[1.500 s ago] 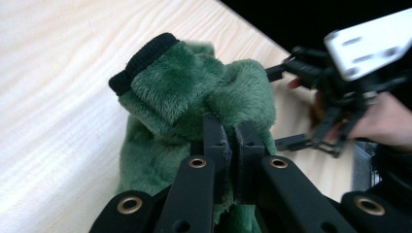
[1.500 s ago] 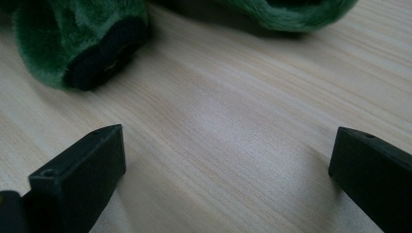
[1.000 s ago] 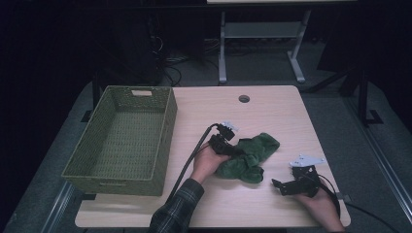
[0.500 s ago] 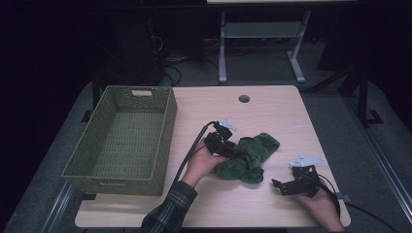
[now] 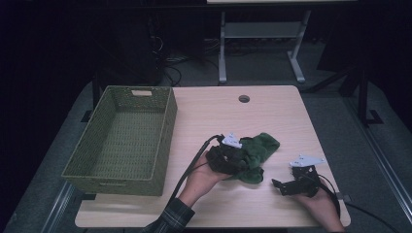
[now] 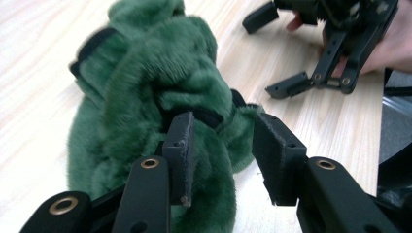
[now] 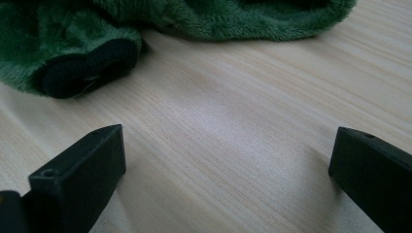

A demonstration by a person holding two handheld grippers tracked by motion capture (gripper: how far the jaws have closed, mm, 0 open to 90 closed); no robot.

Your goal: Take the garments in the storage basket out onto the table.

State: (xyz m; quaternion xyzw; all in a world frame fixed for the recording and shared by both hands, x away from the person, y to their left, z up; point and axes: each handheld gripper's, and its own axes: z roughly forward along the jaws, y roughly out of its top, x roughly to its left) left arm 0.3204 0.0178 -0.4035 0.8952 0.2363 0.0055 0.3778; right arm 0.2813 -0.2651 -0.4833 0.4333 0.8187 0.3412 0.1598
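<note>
A green plush cloth [image 5: 260, 148] lies crumpled on the wooden table [image 5: 272, 111], right of centre. My left gripper [image 5: 240, 160] is at the cloth's left end. In the left gripper view its jaws [image 6: 221, 126] stand apart with a fold of the cloth [image 6: 160, 73] between them. Fur touches the left pad and the right pad is free. These jaws opened and have just been closing a little. My right gripper [image 5: 282, 187] rests open near the front right edge, pointing at the cloth [image 7: 218, 17], with bare wood between its jaws [image 7: 228, 136]. It also shows beyond the cloth in the left gripper view [image 6: 265, 56].
A green woven basket [image 5: 165, 131] with nothing in it stands at the table's left side. A round cable hole [image 5: 244, 98] sits near the far edge. Beyond the table are a dark floor and a desk frame [image 5: 262, 43].
My left hand has drawn back slightly toward the front edge, and its jaws have come apart on the cloth. The cloth and the right gripper have kept their places.
</note>
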